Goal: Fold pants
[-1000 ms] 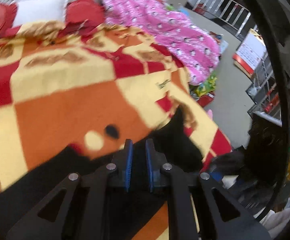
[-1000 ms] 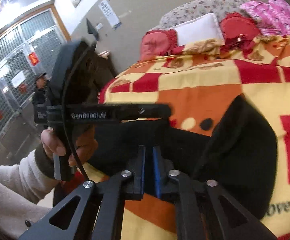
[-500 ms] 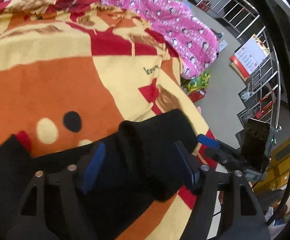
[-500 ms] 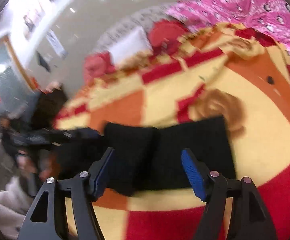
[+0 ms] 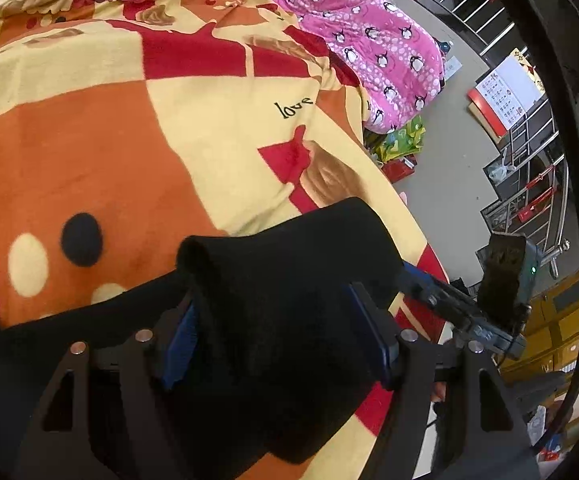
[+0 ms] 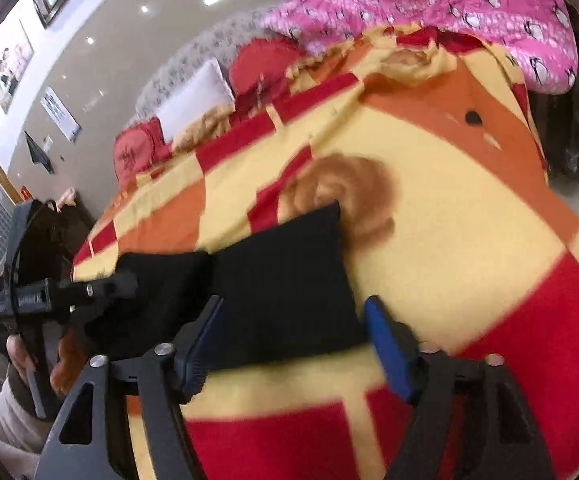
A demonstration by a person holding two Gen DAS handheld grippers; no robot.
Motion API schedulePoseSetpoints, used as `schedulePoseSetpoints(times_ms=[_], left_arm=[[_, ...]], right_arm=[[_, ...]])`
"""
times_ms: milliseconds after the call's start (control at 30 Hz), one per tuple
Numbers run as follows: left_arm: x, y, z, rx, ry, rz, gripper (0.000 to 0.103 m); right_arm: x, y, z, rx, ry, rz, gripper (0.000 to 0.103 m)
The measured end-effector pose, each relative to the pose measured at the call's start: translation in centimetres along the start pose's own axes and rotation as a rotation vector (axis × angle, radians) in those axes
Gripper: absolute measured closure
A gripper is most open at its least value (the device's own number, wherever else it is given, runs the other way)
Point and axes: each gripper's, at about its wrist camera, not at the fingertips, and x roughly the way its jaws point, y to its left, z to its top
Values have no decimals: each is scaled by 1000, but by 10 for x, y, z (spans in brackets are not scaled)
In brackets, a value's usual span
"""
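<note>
Black pants [image 5: 289, 272] lie folded on the orange, yellow and red blanket [image 5: 89, 140], near its front edge. My left gripper [image 5: 277, 332] is open, its blue pads either side of a raised fold of the cloth. In the right wrist view the pants [image 6: 281, 272] form a flat dark rectangle. My right gripper [image 6: 293, 340] straddles their near right corner; its jaws are closing, with the pads still clear of the cloth. Each gripper shows in the other's view: the right gripper [image 5: 413, 276] at the pants' right end, the left gripper [image 6: 121, 284] at their left end.
A pink penguin quilt [image 5: 369, 32] is heaped at the bed's far right. A white pillow [image 6: 193, 96] and red cushions [image 6: 261, 64] line the head end. The bed edge drops to the floor on the right, by a metal railing [image 5: 469, 4]. A hand [image 6: 17, 356] holds the left gripper's handle.
Both grippers were shut a second ago and now stand open. Both moved forward and down over the pants, and the right wrist view swung and rolled across the bed.
</note>
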Motion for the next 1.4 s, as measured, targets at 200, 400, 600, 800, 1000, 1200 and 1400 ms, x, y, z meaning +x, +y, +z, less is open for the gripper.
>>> schedulePoseSetpoints(times_ms=[200, 400, 600, 800, 1000, 1200, 1400], left_arm=[[-5, 12, 2, -57, 3, -88, 28], [-17, 28, 2, -135, -41, -235, 20], [-27, 42, 1, -200, -78, -278, 18], [-17, 27, 0, -138, -57, -183, 17], [-9, 21, -2, -95, -36, -101, 51], [-11, 27, -2, -96, 19, -108, 91], [-71, 20, 5, -68, -73, -93, 92]], right_arm=[[1, 28, 7, -16, -26, 172, 90], [13, 89, -2, -163, 44, 259, 90], [38, 121, -13, -233, 113, 262, 90], [43, 135, -18, -266, 133, 276, 90], [31, 122, -20, -214, 148, 319, 61], [-17, 88, -17, -156, 65, 256, 37], [-22, 96, -11, -186, 58, 225, 37]])
